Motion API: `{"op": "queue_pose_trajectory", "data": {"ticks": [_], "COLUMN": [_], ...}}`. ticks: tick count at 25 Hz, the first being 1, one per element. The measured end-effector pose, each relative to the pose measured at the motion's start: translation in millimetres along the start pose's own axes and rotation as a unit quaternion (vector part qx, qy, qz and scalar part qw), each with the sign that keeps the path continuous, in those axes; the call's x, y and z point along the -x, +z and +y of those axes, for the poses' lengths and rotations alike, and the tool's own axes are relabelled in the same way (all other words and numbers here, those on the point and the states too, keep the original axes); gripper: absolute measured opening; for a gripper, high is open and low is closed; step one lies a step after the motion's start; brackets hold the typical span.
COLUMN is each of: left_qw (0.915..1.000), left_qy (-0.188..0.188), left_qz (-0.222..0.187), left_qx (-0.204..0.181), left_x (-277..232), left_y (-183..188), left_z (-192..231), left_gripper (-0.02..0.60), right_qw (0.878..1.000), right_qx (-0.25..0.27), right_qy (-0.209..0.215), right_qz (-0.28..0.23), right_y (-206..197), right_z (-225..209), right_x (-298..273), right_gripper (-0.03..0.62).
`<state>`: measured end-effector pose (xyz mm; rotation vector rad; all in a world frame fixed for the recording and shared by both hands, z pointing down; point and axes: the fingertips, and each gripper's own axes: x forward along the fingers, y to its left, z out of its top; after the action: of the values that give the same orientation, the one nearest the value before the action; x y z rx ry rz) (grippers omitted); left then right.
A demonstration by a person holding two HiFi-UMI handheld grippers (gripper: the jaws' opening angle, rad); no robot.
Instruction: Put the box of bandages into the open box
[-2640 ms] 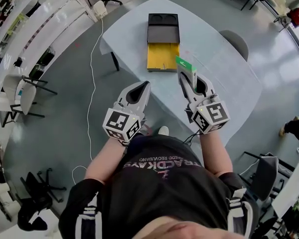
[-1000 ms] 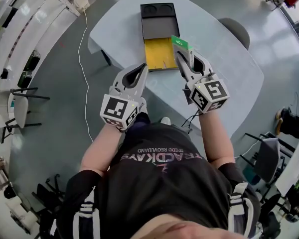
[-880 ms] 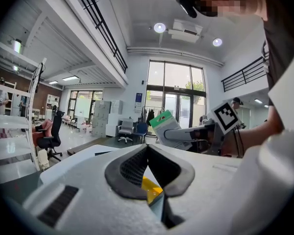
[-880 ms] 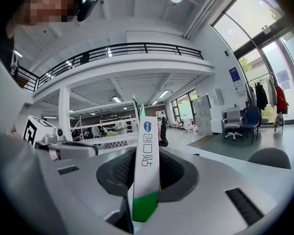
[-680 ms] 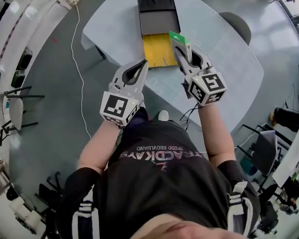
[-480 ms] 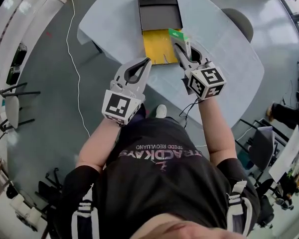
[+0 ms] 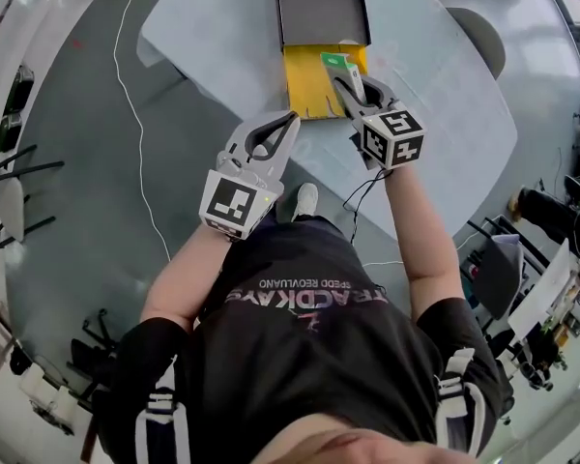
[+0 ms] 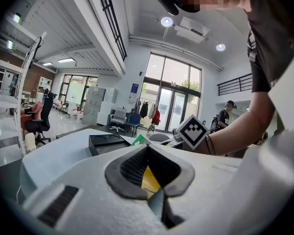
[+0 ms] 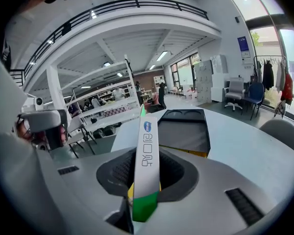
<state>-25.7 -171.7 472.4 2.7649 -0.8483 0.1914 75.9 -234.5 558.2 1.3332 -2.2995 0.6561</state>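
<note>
Your right claw (image 9: 145,204) pinches the box of bandages (image 9: 147,151) at its green lower end, pads on the broad flat faces, narrow white edge up; it hangs over the yellow tray of the open box (image 7: 307,83) on the pale desk (image 7: 445,104); probably light thin card, stiff but crushable, glossy so it may slip; keep a gentle hold on the broad faces; the open box looks rigid, rectangular, dark moulded section beyond; left claw (image 8: 156,199) pressed together, empty, by the tray's near corner.

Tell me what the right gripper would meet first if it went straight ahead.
Probably the open box: the right gripper, shut on the box of bandages, points over its yellow tray toward the dark half. Height is unclear.
</note>
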Motion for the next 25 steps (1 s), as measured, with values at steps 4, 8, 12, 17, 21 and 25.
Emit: {"op": "queue_pose_trajectory", "data": {"ticks": [4,8,12,17,21,25], "left_qw": [0.9998,0.9994,0.9991,0.9987,0.9985,0.9983], "left_qy": [-0.012,-0.021,-0.023,-0.019,-0.014,-0.01], "left_qz": [0.011,0.017,0.018,0.023,0.023,0.025], "left_qx": [0.013,0.023,0.032,0.042,0.047,0.052], "left_x": [-2.8,-4.4,-5.2,-4.6,-3.8,-6.1], "left_y": [-14.8,-21.7,-27.3,-35.9,-38.0,-41.4], "left_z": [5.5,5.8,10.1,19.4,28.7,36.0], "left_gripper": [0.017,0.017,0.017,0.017,0.017,0.017], "right_qw": [0.999,0.997,0.994,0.989,0.983,0.976], "right_qx": [-0.002,-0.006,-0.009,-0.013,-0.017,-0.023], "right_qy": [0.007,0.014,0.023,0.037,0.062,0.086], "right_qz": [0.044,0.077,0.111,0.143,0.169,0.196], "right_y": [-23.2,-41.5,-58.4,-74.1,-81.4,-91.2], "right_z": [-4.0,-5.9,-7.5,-8.9,-4.3,-0.6], "right_x": [-27.2,-44.5,-58.9,-71.1,-80.6,-90.2], "right_gripper": [0.089,0.089,0.089,0.089,0.089,0.09]}}
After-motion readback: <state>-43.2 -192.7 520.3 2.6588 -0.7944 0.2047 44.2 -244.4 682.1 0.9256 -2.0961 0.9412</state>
